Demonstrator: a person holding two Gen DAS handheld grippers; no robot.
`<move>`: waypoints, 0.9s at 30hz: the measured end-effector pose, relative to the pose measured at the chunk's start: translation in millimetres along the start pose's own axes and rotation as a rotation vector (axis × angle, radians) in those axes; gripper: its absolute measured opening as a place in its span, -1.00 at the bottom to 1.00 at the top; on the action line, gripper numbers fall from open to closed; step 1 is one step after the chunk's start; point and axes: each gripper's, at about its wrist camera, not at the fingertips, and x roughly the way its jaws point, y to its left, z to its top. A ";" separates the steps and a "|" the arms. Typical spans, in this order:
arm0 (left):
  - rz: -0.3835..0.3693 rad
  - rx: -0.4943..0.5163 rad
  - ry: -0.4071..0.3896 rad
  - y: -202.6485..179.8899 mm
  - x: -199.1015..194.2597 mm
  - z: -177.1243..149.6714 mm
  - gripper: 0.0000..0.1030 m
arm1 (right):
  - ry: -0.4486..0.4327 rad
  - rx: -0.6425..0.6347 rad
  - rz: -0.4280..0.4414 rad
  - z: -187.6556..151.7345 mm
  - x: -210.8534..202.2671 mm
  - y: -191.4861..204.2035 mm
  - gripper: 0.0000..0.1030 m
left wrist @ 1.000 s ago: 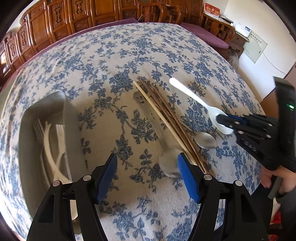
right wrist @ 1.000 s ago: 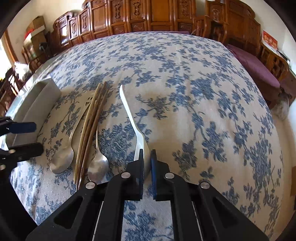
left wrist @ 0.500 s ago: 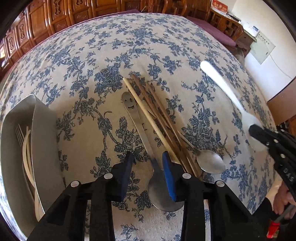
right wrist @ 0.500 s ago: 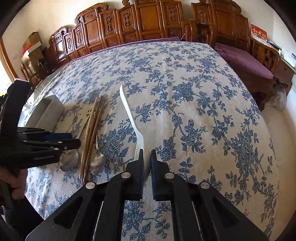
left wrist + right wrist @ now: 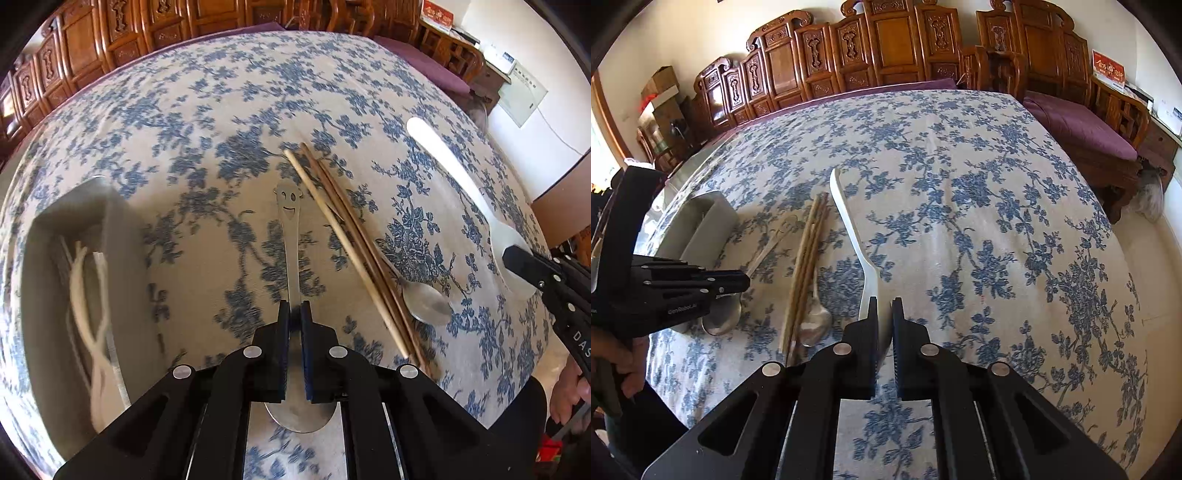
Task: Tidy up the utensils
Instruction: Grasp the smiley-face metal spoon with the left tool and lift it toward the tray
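Note:
My left gripper (image 5: 294, 314) is closing its jaws on the neck of a metal spoon (image 5: 290, 221) with a smiling face on its handle, and the blue pads press it. The spoon's bowl (image 5: 301, 417) shows below the fingers, on the cloth. My right gripper (image 5: 884, 314) is shut on the bowl end of a white plastic spoon (image 5: 849, 225), whose handle points away and seems raised off the cloth. Between the two spoons lie several wooden chopsticks (image 5: 351, 251) and a small metal spoon (image 5: 428, 299). A grey tray (image 5: 122, 258) at the left holds white plastic forks (image 5: 88, 295).
A blue-flowered cloth (image 5: 979, 184) covers the large table. Carved wooden chairs (image 5: 886, 44) line its far side, and a purple-cushioned bench (image 5: 1082, 125) stands at the right. A person's hand (image 5: 613, 365) grips the left tool's handle.
My left gripper dropped over the smiley spoon and went from wide open to shut on its neck. My right gripper rose a little, carrying the white spoon.

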 end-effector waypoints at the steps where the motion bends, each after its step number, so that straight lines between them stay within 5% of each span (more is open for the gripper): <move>1: 0.002 0.002 -0.005 1.5 -3.1 -0.6 -0.91 | 0.000 -0.003 0.001 -0.2 -0.9 3.6 -0.85; 27: -0.002 -0.062 -0.163 81.2 -98.7 -31.8 -0.91 | -0.029 -0.077 0.078 19.3 -9.5 103.4 -0.85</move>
